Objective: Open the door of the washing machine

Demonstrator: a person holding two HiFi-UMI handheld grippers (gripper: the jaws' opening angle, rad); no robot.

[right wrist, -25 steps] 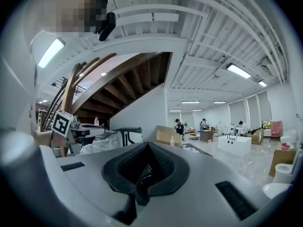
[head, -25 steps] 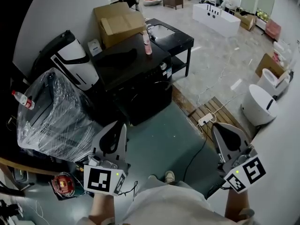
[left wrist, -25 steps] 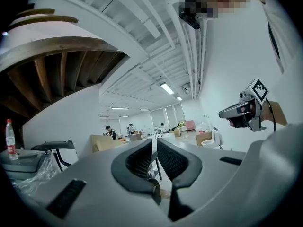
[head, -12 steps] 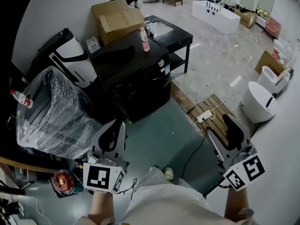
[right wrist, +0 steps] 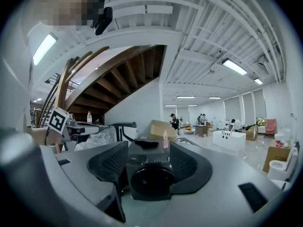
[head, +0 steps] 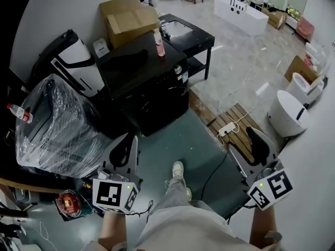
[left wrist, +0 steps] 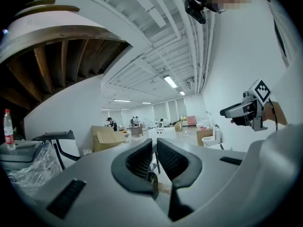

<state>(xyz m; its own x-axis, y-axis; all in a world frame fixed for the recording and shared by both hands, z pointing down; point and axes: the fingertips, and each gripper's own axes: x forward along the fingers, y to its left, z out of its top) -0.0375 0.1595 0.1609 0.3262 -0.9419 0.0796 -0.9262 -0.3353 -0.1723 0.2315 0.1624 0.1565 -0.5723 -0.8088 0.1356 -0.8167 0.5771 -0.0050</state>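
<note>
floor space: washing machine [head: 157,88] well beyond right gripper [right wrist: 147,150] fingers [right wrist: 111,162], just opening, empty.

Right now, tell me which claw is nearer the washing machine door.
Left. The left claw hangs in front of the washing machine door, toward its left. The right claw, its jaws just opening with nothing between them, is farther off to the right.

A brown cardboard box [head: 128,20] sits against the white wall, and a slim pink bottle [head: 157,42] stands upright just in front of it. Beside them is a low black table [head: 194,42]. A bulky appliance wrapped in clear plastic film [head: 55,124] has a red-capped water bottle [head: 17,113] on top. A white power strip [head: 226,131] lies on a slatted wooden board [head: 242,120], near a round white tub [head: 288,115].
</note>
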